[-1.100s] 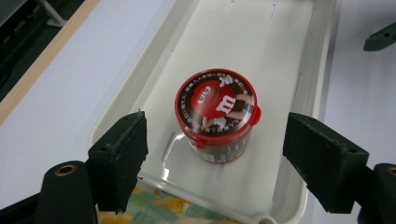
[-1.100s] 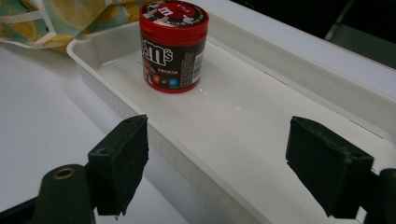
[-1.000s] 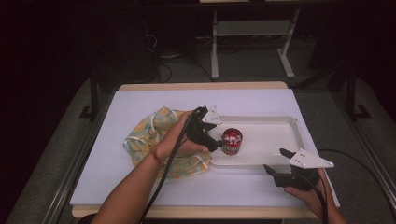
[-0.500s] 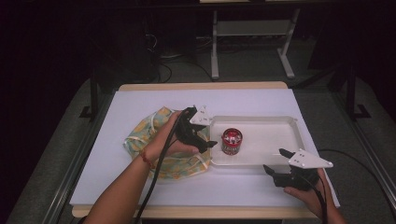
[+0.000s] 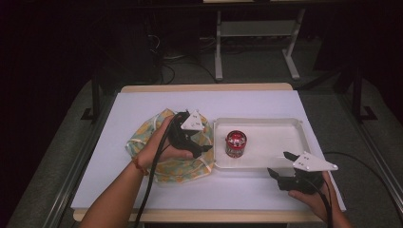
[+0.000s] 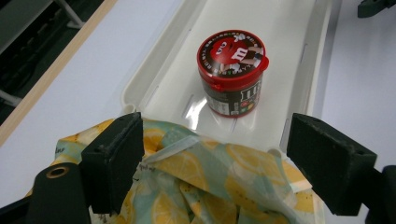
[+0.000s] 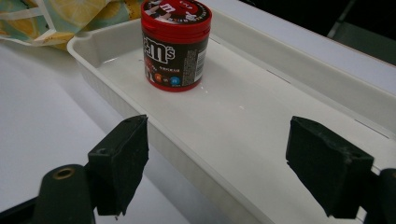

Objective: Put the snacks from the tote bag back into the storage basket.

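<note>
1. High view: your left gripper (image 5: 198,146) hangs over the lemon-print cloth (image 5: 166,164), which lies bunched left of centre on the table (image 5: 142,102). Jaws spread, nothing between them, tips pointing toward the white tray (image 5: 285,124). Your left hand (image 5: 164,145) wraps the gripper body, cable trailing back along the forearm.
2. High view: the tray sits right of centre. The red-lidded candy tub (image 5: 235,143) stands upright in the tray's left end, apart from both grippers.
3. High view: your right gripper (image 5: 280,166) sits near the table's front-right corner, just outside the tray's near rim. Jaws apart, empty. Right hand (image 5: 311,192) below it.
4. Left gripper view: both black jaws wide apart, gripping nothing. Cloth (image 6: 201,182) directly beneath them, its edge lapping the tray's (image 6: 159,56) short end. Tub (image 6: 232,72) upright beyond, lid closed.
5. Right gripper view: jaws wide apart, empty, above the tray's (image 7: 289,60) near rim. Tub (image 7: 175,44) upright at the far end of the tray floor, cloth (image 7: 70,16) just past that end.
</note>
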`<state>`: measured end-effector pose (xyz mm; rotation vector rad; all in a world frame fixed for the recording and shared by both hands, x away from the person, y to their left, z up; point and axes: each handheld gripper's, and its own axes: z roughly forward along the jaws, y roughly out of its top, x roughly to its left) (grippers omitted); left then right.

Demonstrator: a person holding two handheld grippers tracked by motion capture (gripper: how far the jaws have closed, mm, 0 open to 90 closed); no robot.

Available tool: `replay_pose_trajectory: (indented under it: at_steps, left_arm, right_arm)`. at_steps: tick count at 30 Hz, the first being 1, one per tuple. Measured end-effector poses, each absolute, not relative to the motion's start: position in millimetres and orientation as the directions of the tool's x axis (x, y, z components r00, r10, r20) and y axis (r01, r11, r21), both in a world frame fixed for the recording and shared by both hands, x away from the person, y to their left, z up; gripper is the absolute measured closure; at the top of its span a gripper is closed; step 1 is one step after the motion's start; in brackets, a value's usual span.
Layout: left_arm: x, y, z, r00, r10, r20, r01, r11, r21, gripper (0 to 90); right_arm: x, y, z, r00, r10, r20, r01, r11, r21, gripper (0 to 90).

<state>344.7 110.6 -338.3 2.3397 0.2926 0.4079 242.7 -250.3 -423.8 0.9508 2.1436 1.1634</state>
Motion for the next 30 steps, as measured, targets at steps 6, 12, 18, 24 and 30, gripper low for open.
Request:
replay_pose_trajectory:
  at_steps: [6,12,18,24,30]
  left_arm:
    - [342.7,116.3,-338.1,0.919,0.332,0.213,0.091,-0.704,0.704,18.9]
    - [342.4,121.1,-339.1,0.917,0.335,0.218,0.090,-0.704,0.705,19.0]
    - [342.0,126.7,-342.8,0.911,0.343,0.230,0.090,-0.708,0.700,19.0]
    - [340.5,133.2,-345.6,0.908,0.342,0.241,0.085,-0.714,0.695,19.0]
    - [338.3,140.7,-347.6,0.903,0.350,0.248,0.084,-0.711,0.698,19.4]
  right_arm:
    - [242.6,-249.7,-423.9,-0.620,0.777,-0.108,0.334,0.387,0.859,20.5]
    - [242.7,-249.5,-424.1,-0.621,0.777,-0.106,0.336,0.386,0.859,20.6]
    - [242.6,-249.6,-424.2,-0.621,0.777,-0.107,0.337,0.388,0.858,20.5]
    - [242.7,-249.7,-424.2,-0.620,0.777,-0.107,0.337,0.387,0.858,20.5]
    - [242.9,-249.5,-424.3,-0.621,0.777,-0.107,0.337,0.388,0.858,20.5]
